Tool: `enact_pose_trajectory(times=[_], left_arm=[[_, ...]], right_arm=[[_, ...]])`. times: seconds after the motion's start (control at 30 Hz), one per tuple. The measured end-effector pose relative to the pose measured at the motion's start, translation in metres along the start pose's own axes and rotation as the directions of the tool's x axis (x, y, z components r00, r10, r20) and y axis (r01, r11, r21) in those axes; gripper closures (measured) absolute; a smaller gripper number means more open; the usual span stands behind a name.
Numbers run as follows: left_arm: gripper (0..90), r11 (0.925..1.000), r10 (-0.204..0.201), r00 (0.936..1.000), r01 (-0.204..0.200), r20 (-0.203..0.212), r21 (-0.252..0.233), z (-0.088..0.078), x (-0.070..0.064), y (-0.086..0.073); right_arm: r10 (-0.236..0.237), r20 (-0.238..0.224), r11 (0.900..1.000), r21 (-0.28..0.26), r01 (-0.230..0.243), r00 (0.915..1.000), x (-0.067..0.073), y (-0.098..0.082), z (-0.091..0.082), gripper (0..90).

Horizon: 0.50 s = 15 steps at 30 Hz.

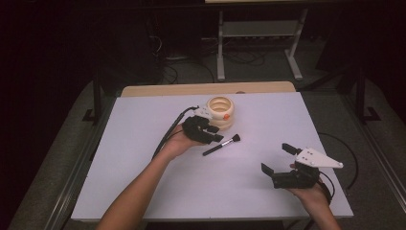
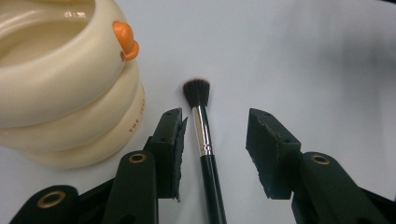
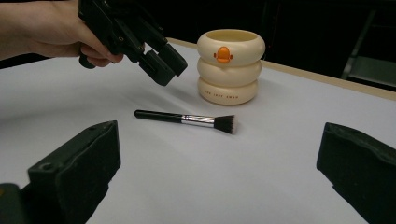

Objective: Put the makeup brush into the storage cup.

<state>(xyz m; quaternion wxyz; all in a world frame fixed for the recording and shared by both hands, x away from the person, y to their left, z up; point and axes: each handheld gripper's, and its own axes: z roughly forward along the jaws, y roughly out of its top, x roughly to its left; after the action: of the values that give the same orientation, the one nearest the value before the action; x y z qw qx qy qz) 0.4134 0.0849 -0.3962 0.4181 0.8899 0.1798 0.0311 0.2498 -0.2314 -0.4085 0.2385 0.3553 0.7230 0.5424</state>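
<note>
Cup [image 2: 60,84]: cream, ringed, orange duck badge; lettering partly readable, "THE".
Brush [image 2: 205,140]: flat on worktop [image 1: 143,158], just right of cup.
Left tool [image 2: 215,135]: part open, straddling brush ferrule, not gripping.
Right tool [image 1: 276,160]: wide open, empty, well right of cup.

High view: fixed above the near side, facing forward and down across the whole white counter [image 1: 249,191]. Left gripper view: riding the left gripper [image 2: 215,140], aimed steeply down, very close to the brush [image 2: 201,121] and cream holder [image 2: 70,88]. Right gripper view: low on the right gripper [image 3: 219,168], looking level across, farther off. Shared by all three: brush and holder.
</note>
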Motion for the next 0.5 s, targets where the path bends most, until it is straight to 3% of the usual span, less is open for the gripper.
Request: enact_pose_trajectory(times=[0.33, 0.5], left_arm=[[60.1, 0.996, 0.013, 0.9999, -0.012, -0.003, 0.088, 0.009, 0.001, 0.011], [61.5, 0.9896, 0.024, 0.9997, -0.024, -0.001, 0.142, 0.014, 0.002, 0.016]], right_arm=[[0.012, -0.002, 1.0, 0.007, -0.012, 0.9999, 0.0, 0.0, 0.0, 0.0], [0.001, -0.001, 1.0, -0.002, -0.001, 1.0, 0.0, 0.0, -0.001, 0.0]])
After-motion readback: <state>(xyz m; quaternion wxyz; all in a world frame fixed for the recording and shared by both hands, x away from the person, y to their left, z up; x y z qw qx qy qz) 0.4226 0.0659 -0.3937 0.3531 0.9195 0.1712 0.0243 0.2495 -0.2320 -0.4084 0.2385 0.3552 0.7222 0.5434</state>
